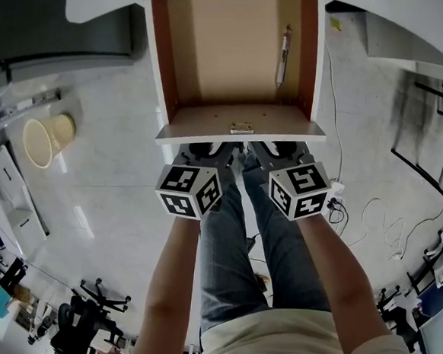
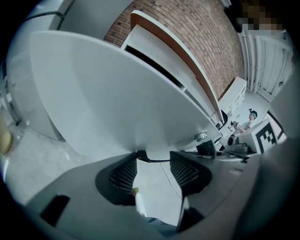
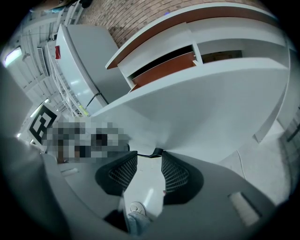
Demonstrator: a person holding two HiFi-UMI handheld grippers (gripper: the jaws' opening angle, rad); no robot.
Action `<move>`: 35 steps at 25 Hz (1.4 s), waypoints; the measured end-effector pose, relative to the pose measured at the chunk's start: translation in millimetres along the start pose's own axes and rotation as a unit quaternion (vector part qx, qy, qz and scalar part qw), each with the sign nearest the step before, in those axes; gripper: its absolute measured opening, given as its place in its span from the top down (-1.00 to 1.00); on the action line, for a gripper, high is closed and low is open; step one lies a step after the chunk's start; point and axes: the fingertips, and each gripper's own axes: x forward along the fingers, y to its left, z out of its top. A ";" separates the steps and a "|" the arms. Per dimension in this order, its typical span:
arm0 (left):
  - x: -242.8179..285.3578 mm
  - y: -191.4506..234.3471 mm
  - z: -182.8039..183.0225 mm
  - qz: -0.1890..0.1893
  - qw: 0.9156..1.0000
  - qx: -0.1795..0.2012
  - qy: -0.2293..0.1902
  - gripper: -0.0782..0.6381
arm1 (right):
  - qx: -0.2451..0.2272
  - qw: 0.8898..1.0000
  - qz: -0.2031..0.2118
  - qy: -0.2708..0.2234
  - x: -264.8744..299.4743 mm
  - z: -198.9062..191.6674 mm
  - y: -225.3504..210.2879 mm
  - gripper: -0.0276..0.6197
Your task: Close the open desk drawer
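Here, our left tool (image 2: 153,158) and right tool (image 3: 149,155) both stand open, nothing between their jaws; the pulled-out drawer (image 1: 216,50) lies straight ahead, its white front at both tips.

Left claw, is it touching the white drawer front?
Cannot tell. In the left gripper view the tips of the left claw overlap the drawer front, showing neither contact nor gap; the head view hides them.

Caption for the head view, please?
The left claw and right claw at the open drawer's white front, pen inside.
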 end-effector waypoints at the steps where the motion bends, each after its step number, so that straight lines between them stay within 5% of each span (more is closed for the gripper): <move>1: -1.4 -1.1 1.9 0.000 1.000 -0.001 -0.002 0.17 | 0.000 1.000 0.000 0.000 -1.3 2.0 1.1 0.40; 35: -19.3 -21.7 42.4 0.009 0.999 -0.006 -0.043 0.16 | -0.021 1.000 0.005 -0.015 -22.3 43.6 12.7 0.40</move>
